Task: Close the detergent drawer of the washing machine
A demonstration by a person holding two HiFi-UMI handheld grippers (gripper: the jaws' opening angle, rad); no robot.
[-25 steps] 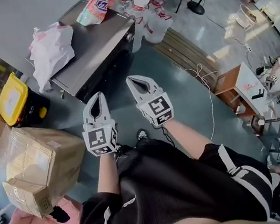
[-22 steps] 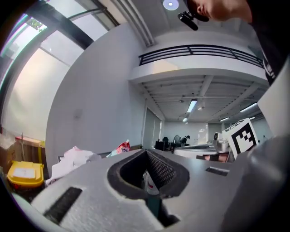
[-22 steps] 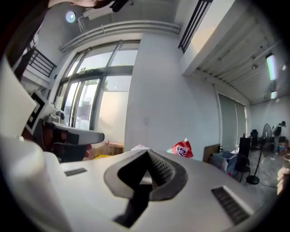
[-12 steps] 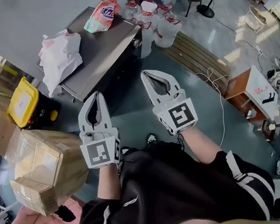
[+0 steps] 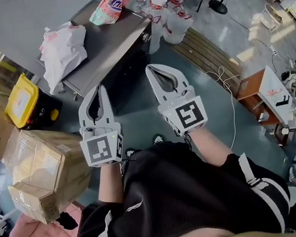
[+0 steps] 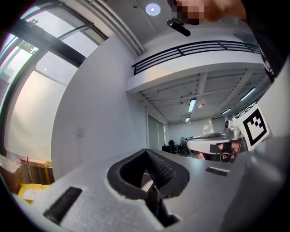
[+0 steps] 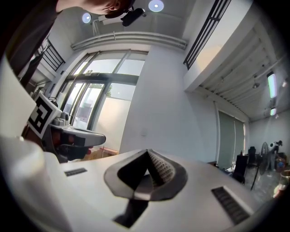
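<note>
The left gripper point(image 5: 97, 90) and right gripper point(image 5: 151, 69) point to 12 o'clock, jaws together on nothing. The grey machine point(image 5: 103, 45) lies that way, about equally near both. Its drawer is not visible.

A: What's different from a second ago?
B: Both tools have come up. The left tool point(image 5: 98, 87) and the right tool point(image 5: 150, 68) now sit nearer the head camera and look larger.
A: Evenly?
B: Yes, side by side, both rising about alike.
</note>
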